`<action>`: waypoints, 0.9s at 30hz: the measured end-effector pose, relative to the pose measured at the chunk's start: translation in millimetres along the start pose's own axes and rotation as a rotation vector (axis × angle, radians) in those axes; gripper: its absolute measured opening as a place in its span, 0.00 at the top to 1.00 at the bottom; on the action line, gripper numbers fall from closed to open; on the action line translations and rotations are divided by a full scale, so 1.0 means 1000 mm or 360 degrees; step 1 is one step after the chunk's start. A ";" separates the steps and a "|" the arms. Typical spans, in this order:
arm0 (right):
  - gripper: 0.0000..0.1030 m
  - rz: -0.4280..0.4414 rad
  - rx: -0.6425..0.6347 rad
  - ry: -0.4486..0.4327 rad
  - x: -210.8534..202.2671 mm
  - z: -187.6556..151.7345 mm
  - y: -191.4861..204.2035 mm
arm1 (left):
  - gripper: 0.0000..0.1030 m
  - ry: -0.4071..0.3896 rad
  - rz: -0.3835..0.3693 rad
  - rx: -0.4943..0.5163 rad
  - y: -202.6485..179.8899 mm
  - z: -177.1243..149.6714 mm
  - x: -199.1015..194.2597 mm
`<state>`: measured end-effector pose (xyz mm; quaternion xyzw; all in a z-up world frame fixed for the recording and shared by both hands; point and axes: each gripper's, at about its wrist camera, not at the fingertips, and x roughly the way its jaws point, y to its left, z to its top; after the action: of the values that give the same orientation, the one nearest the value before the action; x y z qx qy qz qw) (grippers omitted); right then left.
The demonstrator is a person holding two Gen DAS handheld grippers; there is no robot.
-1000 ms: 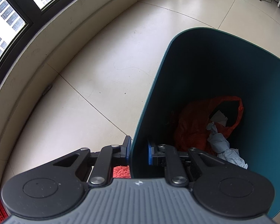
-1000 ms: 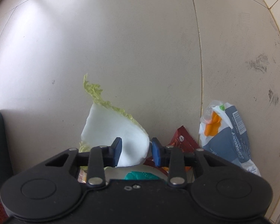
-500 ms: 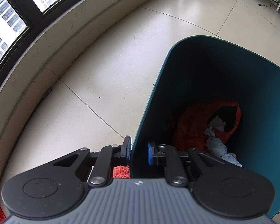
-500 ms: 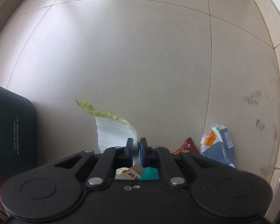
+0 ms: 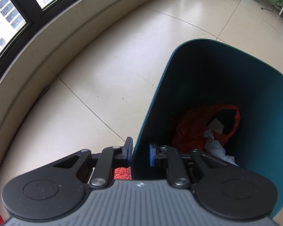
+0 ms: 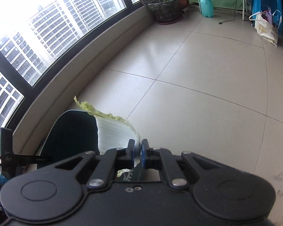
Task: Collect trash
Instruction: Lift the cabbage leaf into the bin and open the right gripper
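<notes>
Between the fingers of the right gripper (image 6: 138,151), the white stalk end of a cabbage leaf (image 6: 116,131) is clamped; the pads are drawn almost together on it. The leaf hangs out to the left of the fingers, its frilled green edge uppermost, in front of the dark opening of the trash bin (image 6: 71,131), which stands beside the wall below the window (image 6: 47,30).

The left gripper (image 5: 140,151) is clamped on the bin's near wall, one pad outside and one inside. In that view the teal bin (image 5: 217,71) already holds an orange plastic bag (image 5: 196,126) and crumpled grey paper (image 5: 215,146) at the bottom.

Judgement on the step in hand: the leaf is being carried to the bin. To do it well, the right gripper should come over the middle of the opening before the fingers part, with the broad blade fully inside the rim, since a limp leaf can drape over the edge. The left grip should hold the bin steady and upright.

Not determinable: how much stalk lies between the pads, as the gripper body covers the lower end of the leaf. A printed scrap shows below the fingers but cannot be identified. The bin's floor is dark, and its far wall is cut off by the right edge of the left view. Remaining litter on the floor is not in view.
</notes>
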<state>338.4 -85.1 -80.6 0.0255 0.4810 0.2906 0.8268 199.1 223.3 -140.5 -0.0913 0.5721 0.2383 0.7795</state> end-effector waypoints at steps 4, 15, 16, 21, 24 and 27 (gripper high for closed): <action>0.95 0.0065 -0.0105 0.0035 0.021 0.009 0.032 | 0.84 -0.0009 -0.0014 -0.0004 0.001 0.001 -0.001; 0.95 -0.0084 -0.0319 0.0278 0.130 -0.004 0.102 | 0.84 -0.0012 -0.0047 -0.0010 0.009 0.001 -0.001; 0.95 -0.0102 -0.0343 0.0304 0.141 -0.006 0.107 | 0.84 -0.0012 -0.0050 -0.0011 0.010 0.001 -0.001; 0.95 -0.0167 -0.0387 0.0399 0.171 -0.014 0.126 | 0.84 -0.0015 -0.0055 -0.0007 0.011 0.000 0.001; 0.95 -0.0194 -0.0454 0.0458 0.190 -0.020 0.134 | 0.84 -0.0020 -0.0052 -0.0001 0.011 -0.001 0.002; 0.95 -0.0241 -0.0513 0.0504 0.204 -0.028 0.137 | 0.84 -0.0022 -0.0050 0.0001 0.011 -0.002 0.003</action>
<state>328.5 125.0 -210.1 -0.1886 0.5525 0.3012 0.7539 193.1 232.4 -142.1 -0.0985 0.5653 0.2265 0.7870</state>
